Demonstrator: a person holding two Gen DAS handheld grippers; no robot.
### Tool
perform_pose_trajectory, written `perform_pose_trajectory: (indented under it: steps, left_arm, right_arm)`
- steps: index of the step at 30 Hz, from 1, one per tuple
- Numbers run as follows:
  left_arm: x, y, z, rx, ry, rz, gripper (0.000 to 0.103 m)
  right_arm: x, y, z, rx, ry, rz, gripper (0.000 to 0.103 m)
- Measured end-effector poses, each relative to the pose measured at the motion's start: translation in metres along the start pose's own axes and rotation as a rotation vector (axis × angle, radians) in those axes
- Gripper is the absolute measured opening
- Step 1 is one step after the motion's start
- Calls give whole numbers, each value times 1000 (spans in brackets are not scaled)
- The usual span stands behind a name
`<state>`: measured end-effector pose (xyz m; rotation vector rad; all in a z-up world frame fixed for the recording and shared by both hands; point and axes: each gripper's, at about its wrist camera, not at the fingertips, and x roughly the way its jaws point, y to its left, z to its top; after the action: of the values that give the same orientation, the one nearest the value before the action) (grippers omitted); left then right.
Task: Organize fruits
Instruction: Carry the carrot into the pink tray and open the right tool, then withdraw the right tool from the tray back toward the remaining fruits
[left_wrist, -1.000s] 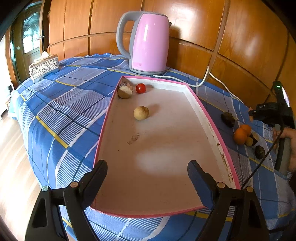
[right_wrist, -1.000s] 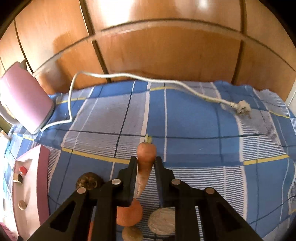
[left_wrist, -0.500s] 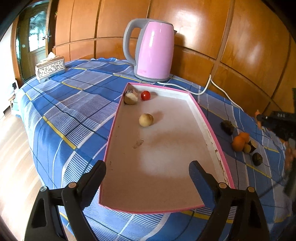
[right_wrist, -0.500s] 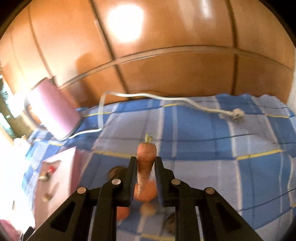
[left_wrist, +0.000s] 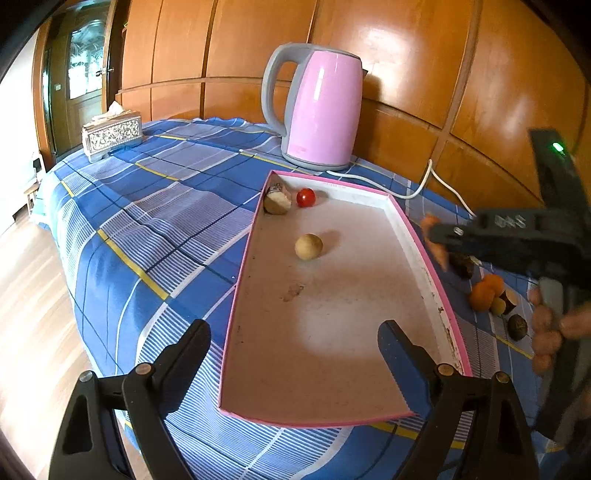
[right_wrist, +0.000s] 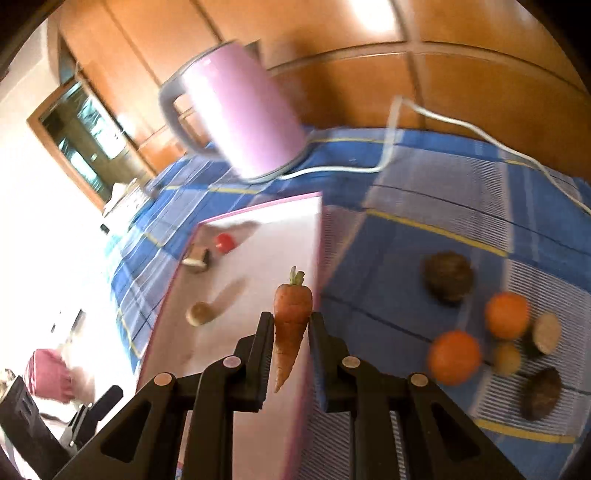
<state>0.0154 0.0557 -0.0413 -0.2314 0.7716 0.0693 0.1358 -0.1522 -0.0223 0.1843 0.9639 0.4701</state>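
Your right gripper (right_wrist: 291, 332) is clamped on a carrot (right_wrist: 291, 314), carried above the right edge of the pink tray (left_wrist: 413, 236). You are mid-delivery, it seems. Your left gripper (left_wrist: 295, 347) hangs wide apart, holding nothing, at the tray's near end. Next, bring the carrot over bare tray floor, lower it, and release clear of the round fruit (left_wrist: 308, 247).

Glossy varnished wood wall panels (left_wrist: 406, 55), smooth glossy pink plastic kettle (left_wrist: 325, 110) (grey handle), woven checked blue cloth (left_wrist: 147, 221), matt stained cardboard-like tray (left_wrist: 242, 273), matt black plastic left gripper (left_wrist: 295, 354), rough-skinned carrot (right_wrist: 291, 317)
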Motion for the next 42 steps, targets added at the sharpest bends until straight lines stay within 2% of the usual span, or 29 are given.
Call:
perform_pose_trajectory:
  steps: [3, 5, 9, 14, 19, 21, 22, 23, 28, 31, 42]
  left_arm:
    - [1, 3, 0, -7, 1, 1, 92]
    - [2, 5, 0, -12, 5, 0, 92]
    - [4, 7, 1, -20, 11, -1, 92]
    - [5, 7, 0, -20, 16, -2, 92]
    - [3, 2, -1, -6, 15, -8, 92]
    - [1, -1, -1, 3, 12, -12, 92]
    - [0, -2, -2, 7, 11, -13, 92]
    - [-1, -4, -2, 12, 12, -17, 92]
    - [-4, -12, -3, 38, 9, -30, 92]
    - [-4, -15, -3, 50, 9, -35, 92]
    - [-9, -29, -5, 100, 8, -48, 92]
  right_arm:
    - [15, 17, 9, -28, 12, -9, 19]
    - [22, 23, 13, -42, 15, -22, 30]
    - [25, 21, 16, -40, 6, -75, 36]
    - [12, 6, 3, -6, -12, -105, 37]
    - [-19, -8, -21, 7, -63, -170, 37]
    - [-31, -14, -29, 16, -84, -190, 39]
    - [-38, -19, -34, 24, -95, -203, 44]
    - [-44, -23, -38, 34, -106, -219, 48]
    - [-73, -53, -62, 84, -148, -350, 49]
    - [-87, -71, -77, 107, -165, -437, 57]
    - [-124, -136, -119, 234, -207, -663, 59]
